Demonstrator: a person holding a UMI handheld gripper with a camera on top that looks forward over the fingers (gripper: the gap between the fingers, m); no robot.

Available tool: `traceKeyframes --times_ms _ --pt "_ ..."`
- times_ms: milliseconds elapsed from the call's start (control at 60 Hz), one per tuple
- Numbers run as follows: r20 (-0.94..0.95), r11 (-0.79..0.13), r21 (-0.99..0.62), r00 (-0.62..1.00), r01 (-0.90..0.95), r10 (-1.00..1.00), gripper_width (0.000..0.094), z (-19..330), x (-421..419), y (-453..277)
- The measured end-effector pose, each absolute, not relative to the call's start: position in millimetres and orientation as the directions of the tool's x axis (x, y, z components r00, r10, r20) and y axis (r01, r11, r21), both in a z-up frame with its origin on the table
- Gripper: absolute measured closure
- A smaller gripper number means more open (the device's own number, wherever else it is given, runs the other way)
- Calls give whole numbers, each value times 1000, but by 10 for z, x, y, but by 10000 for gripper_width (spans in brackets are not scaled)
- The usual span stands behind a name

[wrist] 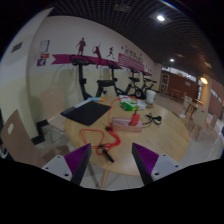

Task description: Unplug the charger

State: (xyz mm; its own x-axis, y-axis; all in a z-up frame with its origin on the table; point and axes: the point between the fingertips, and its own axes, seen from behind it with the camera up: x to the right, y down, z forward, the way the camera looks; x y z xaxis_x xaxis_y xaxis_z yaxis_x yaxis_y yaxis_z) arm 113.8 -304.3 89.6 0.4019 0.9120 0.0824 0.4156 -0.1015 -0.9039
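Note:
My gripper [112, 165] is open, its two purple pads [76, 162] wide apart above the near edge of a light wooden table [150, 135]. A red cable [116, 138] lies looped on the table just ahead of the fingers. Its near end meets a small black plug or charger piece [105, 153], which lies between the fingertips without touching them. The cable runs back toward a white block [124, 122], perhaps a power strip, near the table's middle. Nothing is held.
A flat black mat or laptop [88, 112] lies on the table to the left. Further back are an orange item [135, 118], a green item [128, 103] and a white cup [150, 97]. A wooden chair [20, 135] stands left; exercise machines [95, 80] line the wall.

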Motion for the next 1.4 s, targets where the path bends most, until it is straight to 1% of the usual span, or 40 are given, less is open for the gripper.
traceKeyframes --times_ms 150,250,367,533,583,833,950,1050,1317,1383,1400 --pt "70 -136 -911 469 390 880 82 877 1122 -2483" --pt "53 -146 -918 478 370 877 80 854 1013 -2237" --pt "54 -124 -930 463 346 885 80 860 803 -2018" --pt "19 -148 -934 459 326 888 87 731 391 -1695" --pt "16 -155 -932 465 327 885 75 700 295 -1627" --pt "19 -154 -935 479 319 878 78 543 -295 -1099" --pt "19 -155 -934 478 321 878 77 486 -535 -918" --pt "34 -136 -935 466 327 884 80 466 -721 -831" --pt "54 -122 -925 444 360 895 83 319 -939 -778" --pt "49 -124 -925 435 359 899 117 318 -978 -787" --pt "47 -125 -924 430 363 902 231 310 -991 -799"
